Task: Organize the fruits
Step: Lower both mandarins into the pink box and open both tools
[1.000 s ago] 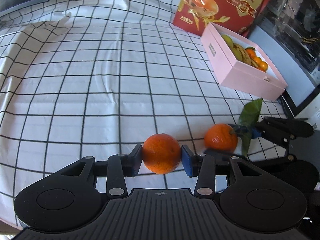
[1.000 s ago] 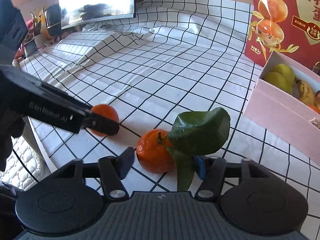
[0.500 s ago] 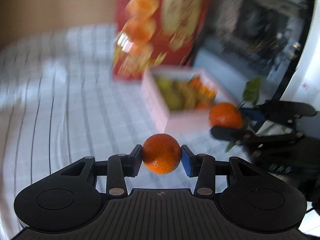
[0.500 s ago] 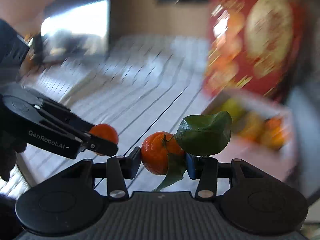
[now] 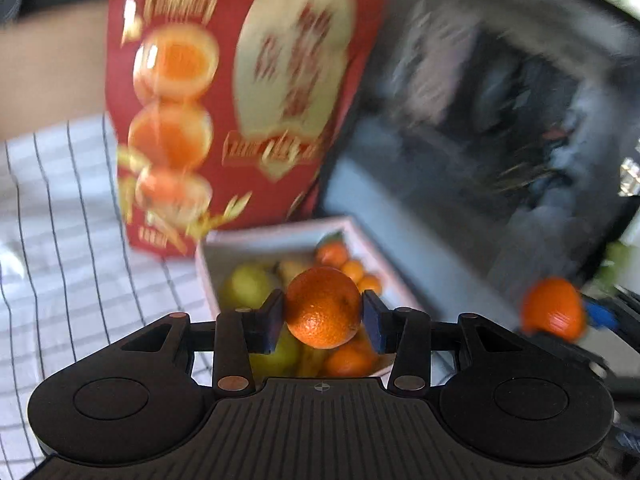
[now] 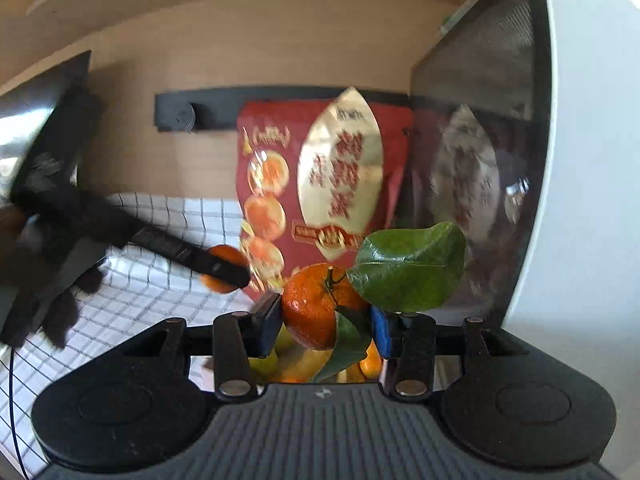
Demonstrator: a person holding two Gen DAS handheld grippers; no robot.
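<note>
Both wrist views toward pink box (image 5: 276, 240)

Bench surface: white cloth with black grid

The bench (image 5: 60, 216) carries a pink box (image 5: 280, 236) holding mixed fruit; a red printed carton (image 5: 240, 120) stands upright just behind it.

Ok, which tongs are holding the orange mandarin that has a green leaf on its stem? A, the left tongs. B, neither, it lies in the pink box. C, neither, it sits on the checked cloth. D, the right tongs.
D: the right wrist view shows the right tongs shut on the orange mandarin with the green leaf, lifted clear; the left tongs hold a leafless round orange.
</note>
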